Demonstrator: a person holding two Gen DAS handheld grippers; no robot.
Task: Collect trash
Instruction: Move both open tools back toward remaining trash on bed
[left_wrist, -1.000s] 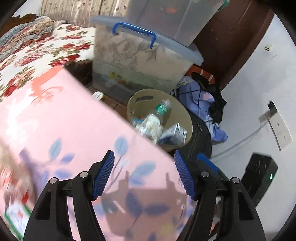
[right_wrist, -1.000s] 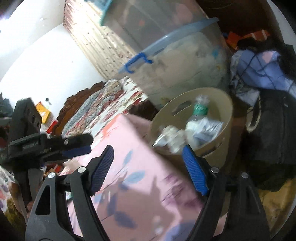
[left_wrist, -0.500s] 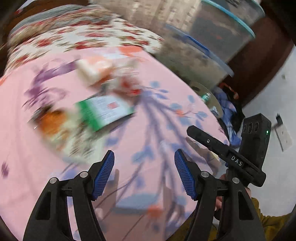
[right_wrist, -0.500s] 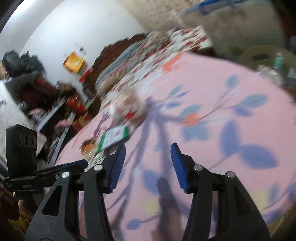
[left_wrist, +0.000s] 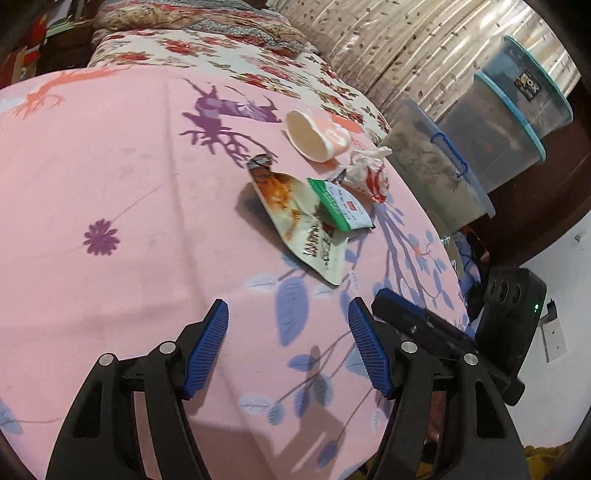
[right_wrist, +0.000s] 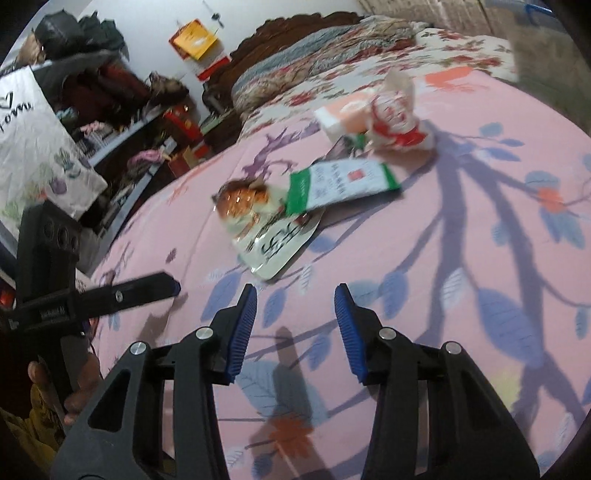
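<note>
Trash lies on the pink bedsheet (left_wrist: 110, 166): a white snack pouch (left_wrist: 299, 221) with an orange picture, a green-edged wrapper (left_wrist: 341, 205) on it, a crumpled red-and-white wrapper (left_wrist: 369, 171) and a tipped paper cup (left_wrist: 314, 136). My left gripper (left_wrist: 288, 332) is open and empty, a little short of the pouch. In the right wrist view the pouch (right_wrist: 266, 229), green wrapper (right_wrist: 343, 182), crumpled wrapper (right_wrist: 397, 118) and cup (right_wrist: 347, 114) lie ahead of my open, empty right gripper (right_wrist: 295, 306).
Stacked clear storage bins (left_wrist: 461, 158) stand past the bed's right edge, with the tan bin's rim (left_wrist: 448, 240) just showing. The right gripper's body (left_wrist: 509, 314) is at lower right. A floral quilt (left_wrist: 229, 55) lies beyond. Cluttered shelves (right_wrist: 110, 110) stand at left.
Both grippers swung away from the tan trash bin and now face the trash on the pink sheet. The right gripper's jaws have narrowed somewhat.
</note>
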